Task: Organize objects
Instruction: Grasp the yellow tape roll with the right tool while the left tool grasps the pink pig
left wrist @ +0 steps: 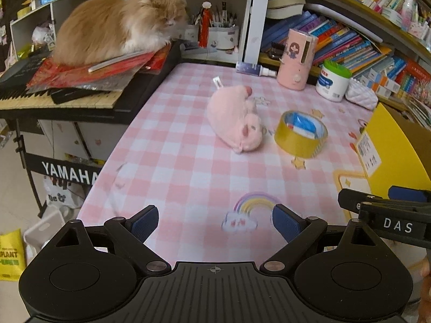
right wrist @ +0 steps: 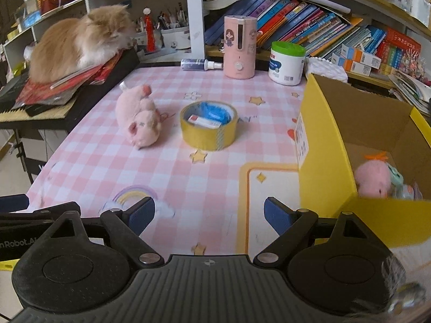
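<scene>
Blue-padded fingers of the left gripper (left wrist: 215, 222) and right gripper (right wrist: 209, 216) are spread wide and empty, side by side over the near edge of a pink checked tablecloth (right wrist: 172, 167). At near right, a yellow cardboard box (right wrist: 327, 145) holds a small pink plush (right wrist: 373, 179). Farther, mid-table, a pink plush pig (right wrist: 138, 119) lies just left of a yellow tape roll (right wrist: 208, 126). An orange cat (right wrist: 80, 40) sits far left on a keyboard (left wrist: 62, 99).
</scene>
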Action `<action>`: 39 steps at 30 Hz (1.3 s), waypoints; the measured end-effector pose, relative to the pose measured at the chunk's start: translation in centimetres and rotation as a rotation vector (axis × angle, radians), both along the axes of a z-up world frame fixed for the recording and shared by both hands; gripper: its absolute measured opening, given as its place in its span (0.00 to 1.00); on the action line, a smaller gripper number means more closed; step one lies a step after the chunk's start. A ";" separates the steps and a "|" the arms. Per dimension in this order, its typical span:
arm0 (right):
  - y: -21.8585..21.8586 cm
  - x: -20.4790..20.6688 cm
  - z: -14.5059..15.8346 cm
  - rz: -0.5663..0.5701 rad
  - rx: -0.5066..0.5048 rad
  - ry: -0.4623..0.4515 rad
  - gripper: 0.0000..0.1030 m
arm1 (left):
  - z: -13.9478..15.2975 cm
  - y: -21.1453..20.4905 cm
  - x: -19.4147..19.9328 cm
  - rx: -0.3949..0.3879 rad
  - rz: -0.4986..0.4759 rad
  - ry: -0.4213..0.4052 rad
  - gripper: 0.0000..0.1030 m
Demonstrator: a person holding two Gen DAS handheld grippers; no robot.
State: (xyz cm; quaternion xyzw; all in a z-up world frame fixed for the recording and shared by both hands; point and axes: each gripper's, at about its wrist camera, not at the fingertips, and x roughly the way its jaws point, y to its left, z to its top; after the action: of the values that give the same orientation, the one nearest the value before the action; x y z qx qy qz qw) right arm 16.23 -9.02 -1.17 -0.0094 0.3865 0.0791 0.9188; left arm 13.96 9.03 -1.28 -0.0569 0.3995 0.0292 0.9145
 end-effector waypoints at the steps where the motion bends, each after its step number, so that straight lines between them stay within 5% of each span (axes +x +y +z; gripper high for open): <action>1: -0.1 0.7 0.0 0.001 0.004 -0.002 0.85 | 0.1 -0.1 0.6 0.002 0.000 -0.003 0.91; 12: 0.4 9.8 0.2 0.019 0.021 -0.018 0.86 | 0.6 0.0 6.8 0.029 0.052 -0.016 0.91; 29: 3.0 19.6 -5.1 0.043 -0.044 0.128 0.87 | -0.7 -0.7 11.7 0.028 0.050 0.004 0.91; 33: 1.5 19.4 -3.6 0.025 0.032 0.107 0.87 | -0.1 -0.8 12.6 0.025 0.101 -0.047 0.91; 39: -1.7 17.5 1.5 -0.019 0.139 -0.048 0.87 | -0.9 -1.4 15.8 -0.012 0.094 -0.036 0.91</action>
State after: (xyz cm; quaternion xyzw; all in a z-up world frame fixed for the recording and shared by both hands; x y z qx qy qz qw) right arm 33.68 -10.70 0.34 0.0564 0.3581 0.0966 0.9269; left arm 29.76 7.68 -2.21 -0.0817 0.3802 0.0686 0.9187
